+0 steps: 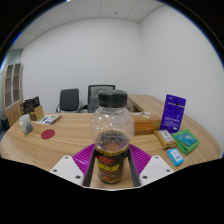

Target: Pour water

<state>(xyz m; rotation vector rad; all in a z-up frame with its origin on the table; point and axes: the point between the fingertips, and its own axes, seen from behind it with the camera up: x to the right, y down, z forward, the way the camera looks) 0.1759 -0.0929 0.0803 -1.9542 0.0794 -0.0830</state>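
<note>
At the bottom centre of the frame the claw [111, 165] is seen with its two fingers, each bearing a magenta pad [80, 158], closed against the sides of a clear jar [112, 137]. The jar is held upright between them; a black lid [111, 99] is seated on top and a dark label with yellow print wraps its lower part. Whether water is inside cannot be told, though the upper body looks clear.

As for progress, a grip on the jar appears to be secured, but no tilt is shown and the lid looks to be on, so the pouring itself is judged not yet begun. No cup or other receiving vessel can be made out, so where the water is meant to go cannot be told.

Beyond the jar the wooden worktop [60, 140] curves across the middle of the frame. At the right a purple packet [173, 112] stands upright, with a green box [186, 142] and a blue box [175, 157] lying below it. At the left a small red disc [46, 133] lies flat. Farther back, at centre left, two office chairs [69, 99] are set against a white wall.
</note>
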